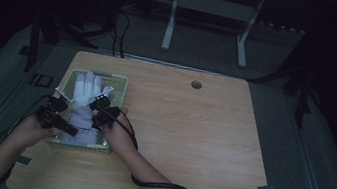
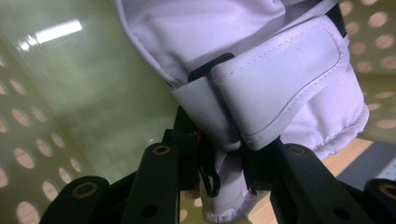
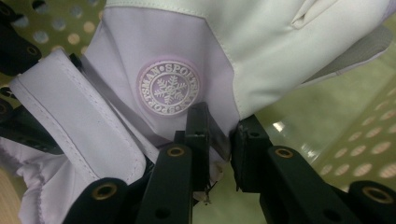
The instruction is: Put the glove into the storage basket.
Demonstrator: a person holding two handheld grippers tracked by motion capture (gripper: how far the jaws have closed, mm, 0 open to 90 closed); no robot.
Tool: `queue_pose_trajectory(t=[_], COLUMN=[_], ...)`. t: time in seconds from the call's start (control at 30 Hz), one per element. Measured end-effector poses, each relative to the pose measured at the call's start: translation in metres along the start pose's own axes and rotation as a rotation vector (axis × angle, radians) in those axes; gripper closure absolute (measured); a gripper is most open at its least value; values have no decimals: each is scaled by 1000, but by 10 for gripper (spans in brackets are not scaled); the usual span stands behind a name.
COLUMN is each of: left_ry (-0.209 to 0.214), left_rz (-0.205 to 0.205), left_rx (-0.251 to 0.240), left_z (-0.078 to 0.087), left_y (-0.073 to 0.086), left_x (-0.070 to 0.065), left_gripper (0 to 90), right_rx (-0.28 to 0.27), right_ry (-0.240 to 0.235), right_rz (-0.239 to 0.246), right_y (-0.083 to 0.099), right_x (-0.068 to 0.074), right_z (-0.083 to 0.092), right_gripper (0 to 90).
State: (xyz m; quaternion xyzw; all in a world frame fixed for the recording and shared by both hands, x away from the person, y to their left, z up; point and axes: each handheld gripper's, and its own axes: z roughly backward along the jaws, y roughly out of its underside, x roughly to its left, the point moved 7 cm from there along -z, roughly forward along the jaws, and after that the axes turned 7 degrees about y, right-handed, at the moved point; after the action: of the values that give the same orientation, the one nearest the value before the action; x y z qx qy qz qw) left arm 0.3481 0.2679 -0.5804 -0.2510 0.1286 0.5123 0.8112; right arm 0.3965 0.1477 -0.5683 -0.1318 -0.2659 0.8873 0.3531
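The left gripper [image 2: 219, 163] pinches the cuff of a white ski glove [image 1: 86, 100]; the right gripper [image 3: 219, 144] clamps the same cuff beside its snowflake badge [image 3: 168, 87]. The glove lies inside a pale green perforated basket [image 1: 120, 83], fingers toward the basket's far wall.

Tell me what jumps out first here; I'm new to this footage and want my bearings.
A white glove lies in a pale green perforated basket at the left of a wooden table, bright against the dark room. Both hands work over it: the left gripper is clamped on its cuff by the strap, and the right gripper pinches the fabric just under a round snowflake badge.
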Motion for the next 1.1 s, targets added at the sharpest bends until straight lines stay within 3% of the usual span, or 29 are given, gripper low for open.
queue_pose_trajectory(t=[0.27, 0.5, 0.53, 0.6, 0.63, 0.7, 0.77, 0.87, 1.03, 1.1], left_ry=[-28, -72, -69, -91, -89, -124, -147, -137, -156, -138], left_rz=[17, -10, -8, -20, -18, -21, -24, -56, -60, -53], left_rx=[31, 25, 18, 2, -14, -33, -76, -147, -295, -345], left_z=[-5, -7, -6, -4, -2, 3, 9, 17, 30, 34], left_y=[-1, -2, -2, -3, -5, -6, -8, -9, -10, -10], left_x=[3, 0, -1, -2, -4, -5, -8, -14, -17, -19], left_gripper=[672, 586, 568, 557, 540, 498, 412, 234, 132, 2], right_rx=[32, 22, -15, -36, -43, -56, -72, -120, -119, -129], right_ry=[35, 40, 62, 67, 52, 44, 25, 4, -18, -63], right_rz=[13, 2, 15, 10, 6, 9, 9, 21, -9, 3], right_y=[1, 1, -2, -4, -6, -8, -11, -16, -18, -17], right_x=[3, 1, -1, -4, -5, -7, -9, -11, -19, -20], right_z=[-3, -2, 1, 4, 6, 11, 16, 26, 36, 40], right_gripper=[692, 638, 541, 486, 478, 478, 468, 395, 269, 183])
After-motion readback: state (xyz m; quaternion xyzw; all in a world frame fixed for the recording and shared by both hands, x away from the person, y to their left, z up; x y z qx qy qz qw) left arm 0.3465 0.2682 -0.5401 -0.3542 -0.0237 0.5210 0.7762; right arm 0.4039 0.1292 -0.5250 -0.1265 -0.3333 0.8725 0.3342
